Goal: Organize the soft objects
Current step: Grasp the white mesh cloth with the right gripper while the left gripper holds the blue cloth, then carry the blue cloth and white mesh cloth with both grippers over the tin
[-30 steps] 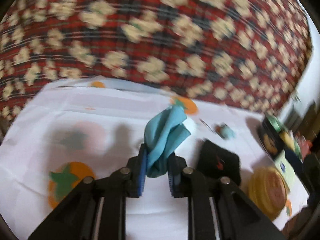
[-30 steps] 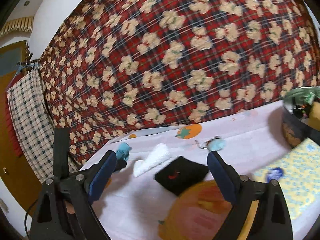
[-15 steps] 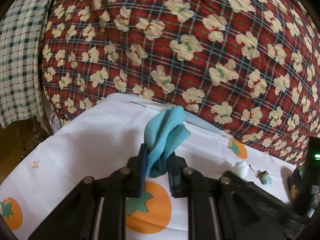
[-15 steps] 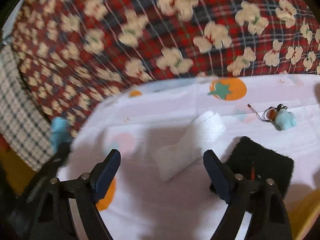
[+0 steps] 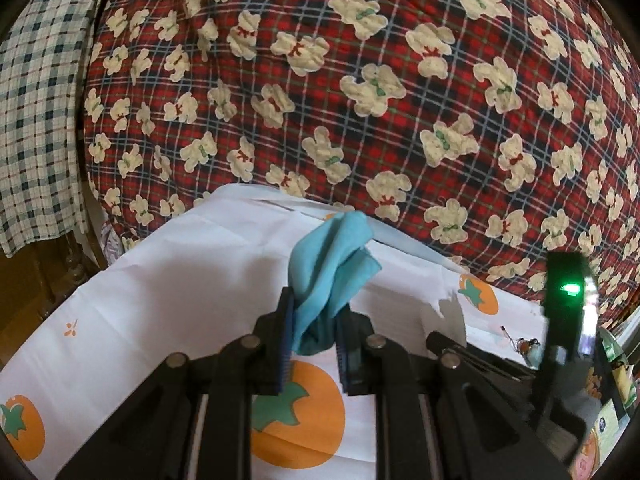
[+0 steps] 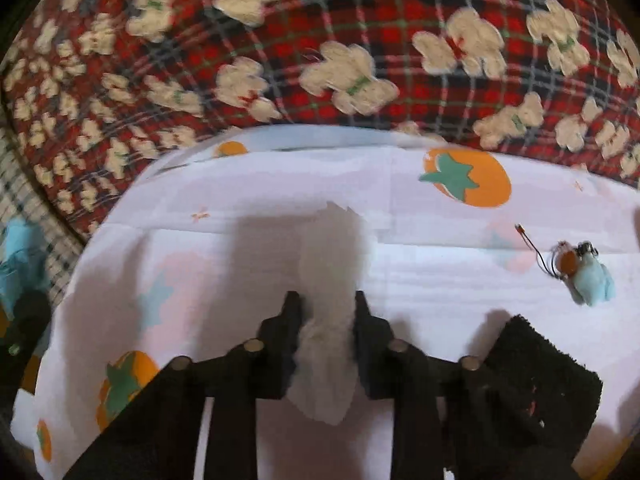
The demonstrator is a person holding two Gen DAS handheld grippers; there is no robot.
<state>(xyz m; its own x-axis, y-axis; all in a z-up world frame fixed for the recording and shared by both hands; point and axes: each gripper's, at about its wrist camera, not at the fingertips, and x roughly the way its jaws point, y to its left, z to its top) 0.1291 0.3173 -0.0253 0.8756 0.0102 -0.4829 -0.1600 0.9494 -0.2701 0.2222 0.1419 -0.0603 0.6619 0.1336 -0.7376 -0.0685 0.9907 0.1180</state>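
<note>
While my left gripper [image 5: 311,334] keeps its fingers clamped on the blue cloth [image 5: 332,276], that item reads: held up off the tablecloth [image 5: 160,280], bunched, over the left end, where a second ago it hung nearer the middle. Judged meaning: first soft item is carried toward a gathering spot, not yet set down.

Next entry, my right gripper [image 6: 325,320]. Change noted: fingers that stood wide apart half a second ago now sit close on either side of the white cloth [image 6: 328,280]. They appear to touch it; the view is blurred, so I cannot tell whether they press it firmly. The cloth lies flat on the tablecloth, lengthwise between my fingers. Judged meaning: second soft item is being taken up.

Further right, listed as seen:
- black cloth [image 6: 544,376], just beside my right fingers, flat, partly under the gripper body.
- small pale-blue keychain toy [image 6: 588,280], well apart, near the right edge.

Behind all: red plaid blanket with bears [image 5: 360,100]. Possible snag, by judgement: the black cloth sits close enough to be dragged along on lifting.
</note>
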